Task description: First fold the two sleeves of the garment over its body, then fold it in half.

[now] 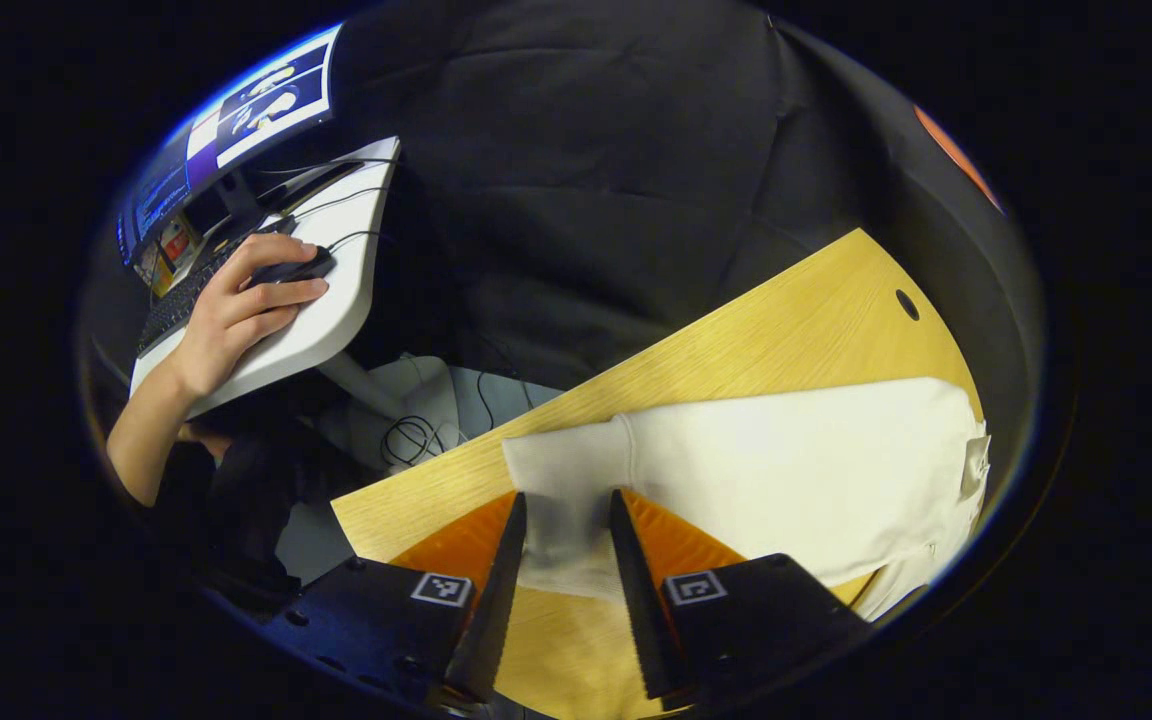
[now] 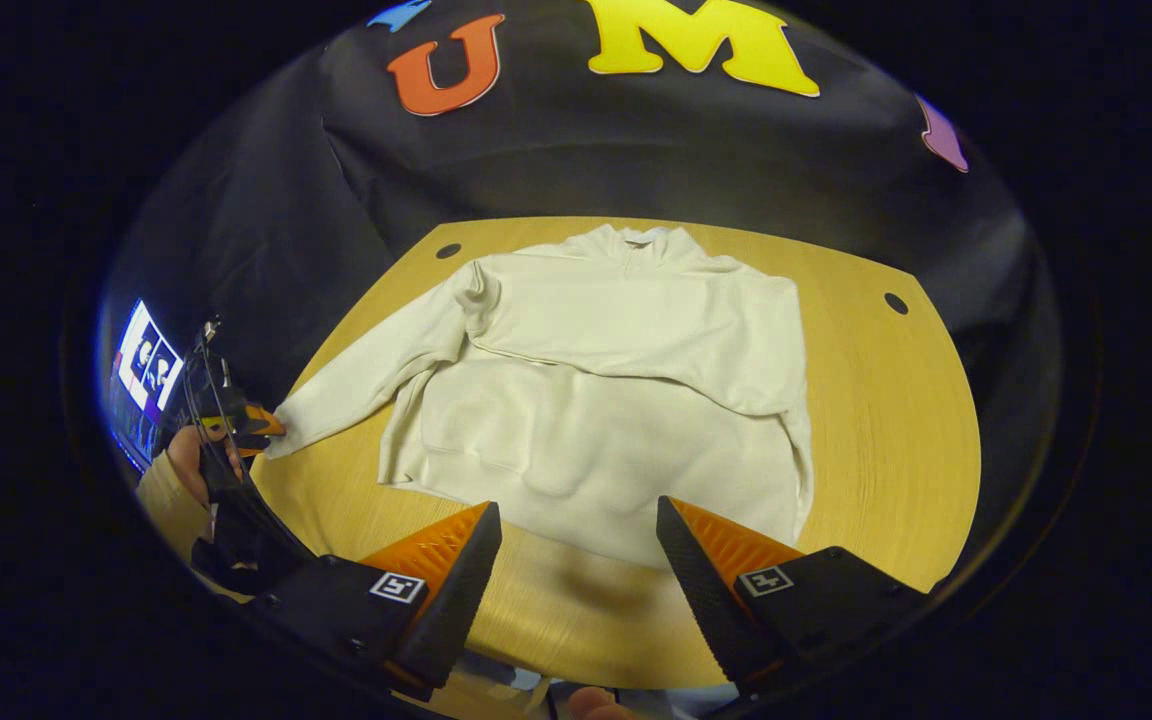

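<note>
One sleeve cuff between left gripper jaws, contact unclear; right gripper jaws apart above sweatshirt hem.

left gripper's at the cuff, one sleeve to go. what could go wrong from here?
1. Left gripper straddles the outstretched sleeve's cuff, jaws apart; closing shallow may slip off.
2. Dragging the cuff could shift the sweatshirt and loosen the folded sleeve.
3. Right gripper hovers open, pinning nothing.
</note>
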A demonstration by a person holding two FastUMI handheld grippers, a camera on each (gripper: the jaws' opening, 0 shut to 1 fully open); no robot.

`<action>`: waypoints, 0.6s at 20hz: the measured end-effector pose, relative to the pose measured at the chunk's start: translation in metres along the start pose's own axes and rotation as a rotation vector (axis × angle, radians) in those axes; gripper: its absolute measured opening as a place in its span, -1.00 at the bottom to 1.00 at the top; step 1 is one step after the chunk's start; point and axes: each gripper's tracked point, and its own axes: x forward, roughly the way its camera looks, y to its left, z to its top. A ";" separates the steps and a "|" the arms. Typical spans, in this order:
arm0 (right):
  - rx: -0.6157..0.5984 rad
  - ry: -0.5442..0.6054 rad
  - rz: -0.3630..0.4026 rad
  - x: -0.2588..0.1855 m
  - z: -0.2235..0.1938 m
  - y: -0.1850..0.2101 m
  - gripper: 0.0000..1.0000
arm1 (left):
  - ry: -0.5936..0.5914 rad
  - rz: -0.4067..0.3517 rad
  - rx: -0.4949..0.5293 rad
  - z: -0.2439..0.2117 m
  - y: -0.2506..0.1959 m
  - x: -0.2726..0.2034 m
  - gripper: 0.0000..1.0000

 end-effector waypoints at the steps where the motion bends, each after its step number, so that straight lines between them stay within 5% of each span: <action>1: 0.016 -0.019 -0.006 -0.001 0.004 -0.009 0.95 | -0.006 -0.016 -0.009 0.000 -0.003 -0.001 -0.19; 3: 0.052 -0.034 -0.008 -0.005 0.004 -0.023 0.94 | -0.007 -0.039 -0.001 0.000 -0.008 0.000 -0.64; 5: 0.072 -0.040 -0.011 -0.009 0.000 -0.038 0.94 | -0.001 -0.041 0.027 0.001 -0.011 -0.002 -0.84; 12: 0.060 -0.053 -0.012 -0.022 -0.018 -0.085 0.94 | -0.047 -0.071 0.127 0.022 -0.046 -0.044 -0.92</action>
